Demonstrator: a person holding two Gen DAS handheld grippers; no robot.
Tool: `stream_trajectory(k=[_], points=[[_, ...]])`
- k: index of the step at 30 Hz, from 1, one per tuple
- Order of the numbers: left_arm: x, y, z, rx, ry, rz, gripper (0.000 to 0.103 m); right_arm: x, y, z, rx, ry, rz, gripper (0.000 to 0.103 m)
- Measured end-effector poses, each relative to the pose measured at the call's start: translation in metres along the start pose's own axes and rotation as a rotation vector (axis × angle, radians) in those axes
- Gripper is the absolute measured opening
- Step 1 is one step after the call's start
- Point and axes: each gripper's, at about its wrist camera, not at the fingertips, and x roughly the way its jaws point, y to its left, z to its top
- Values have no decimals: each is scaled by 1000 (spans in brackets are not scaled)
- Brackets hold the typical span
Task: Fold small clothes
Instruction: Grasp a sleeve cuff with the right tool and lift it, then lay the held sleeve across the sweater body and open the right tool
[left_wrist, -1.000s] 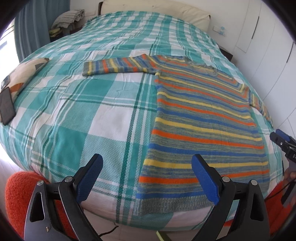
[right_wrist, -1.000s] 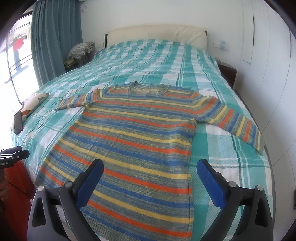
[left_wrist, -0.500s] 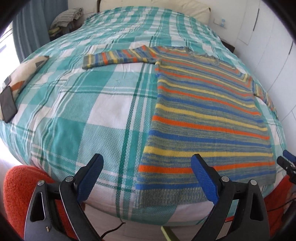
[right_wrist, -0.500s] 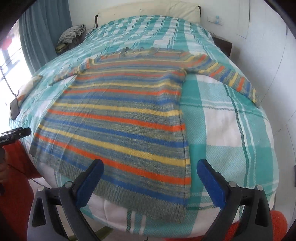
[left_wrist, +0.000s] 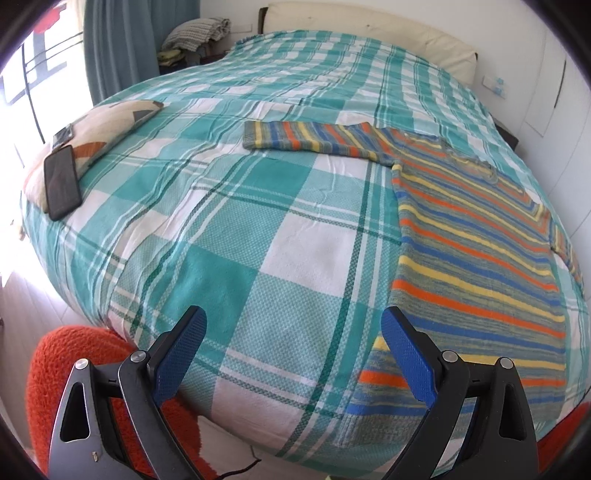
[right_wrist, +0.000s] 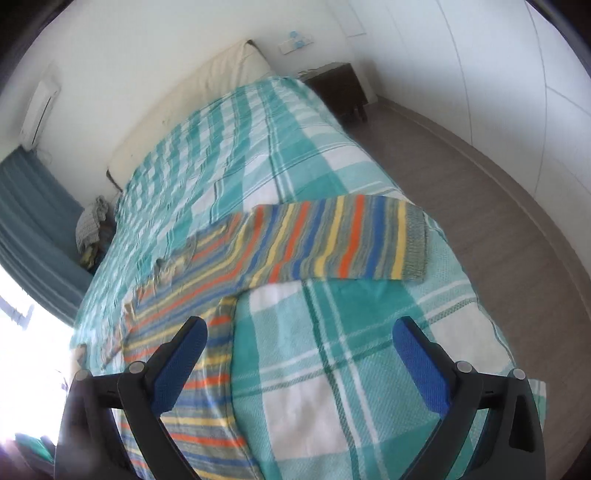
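Note:
A striped knit sweater (left_wrist: 469, 236) in orange, blue, yellow and grey lies flat on the teal plaid bed (left_wrist: 229, 236), both sleeves spread out. In the left wrist view its body fills the right side and one sleeve (left_wrist: 314, 142) reaches left. My left gripper (left_wrist: 293, 334) is open, low over the bedspread just left of the sweater's hem corner, holding nothing. In the right wrist view the other sleeve (right_wrist: 332, 240) stretches toward the bed's right edge. My right gripper (right_wrist: 300, 338) is open above bare bedspread right of the sweater's body (right_wrist: 192, 317).
A patterned cushion (left_wrist: 99, 129) with a dark phone (left_wrist: 61, 182) on it lies at the bed's left edge. An orange fuzzy seat (left_wrist: 81, 373) sits below the bed's foot. A dark nightstand (right_wrist: 338, 86) and wooden floor (right_wrist: 480, 206) are to the right.
Both grippers have swung outward: the left view turned left, away from the sweater's middle; the right view tilted and turned right toward the far sleeve. Both stayed open. The sweater has not moved.

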Motion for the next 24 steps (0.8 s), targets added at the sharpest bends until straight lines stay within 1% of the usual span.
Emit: stream_trajectory(k=[1, 3, 4, 6, 7, 10, 11, 12, 13, 14, 15, 16, 17, 18, 20, 22, 24], points=[[2, -1, -2, 11, 0, 18, 96, 11, -24, 11, 126, 21, 41, 100], [7, -4, -3, 30, 8, 47, 96, 38, -63, 19, 359, 70, 141, 99], [9, -6, -3, 35, 14, 57, 96, 52, -76, 16, 442, 92, 191, 99], [12, -7, -2, 39, 18, 67, 96, 84, -89, 7, 552, 159, 286, 98], [12, -8, -1, 43, 15, 69, 96, 93, -93, 4, 586, 151, 290, 98], [12, -13, 2, 59, 2, 77, 96, 96, -101, 11, 646, -14, 342, 96], [13, -15, 1, 66, 4, 80, 96, 98, -103, 14, 658, -53, 336, 92], [15, -17, 1, 73, 9, 81, 96, 100, -106, 16, 672, -74, 325, 88], [17, -18, 0, 80, 17, 83, 96, 105, -106, 17, 675, -67, 299, 70], [19, -20, -2, 84, 25, 85, 96, 108, -105, 20, 660, -55, 250, 38], [21, -20, -3, 85, 30, 85, 96, 109, -104, 23, 636, -51, 194, 18], [21, -21, -4, 85, 31, 81, 96, 107, -103, 26, 621, -54, 145, 6], [20, -21, -5, 86, 29, 78, 96, 102, -101, 29, 609, -75, 126, 6], [19, -21, -6, 88, 23, 75, 96, 93, -92, 35, 570, -103, 105, 6], [17, -21, -7, 92, 6, 68, 96, 73, -53, 53, 398, -151, 49, 6], [17, -21, -9, 99, -1, 57, 96, 58, 7, 71, 173, -174, 42, 6], [18, -20, -10, 105, 3, 38, 96, 54, 79, 80, -44, -164, 73, 6]])
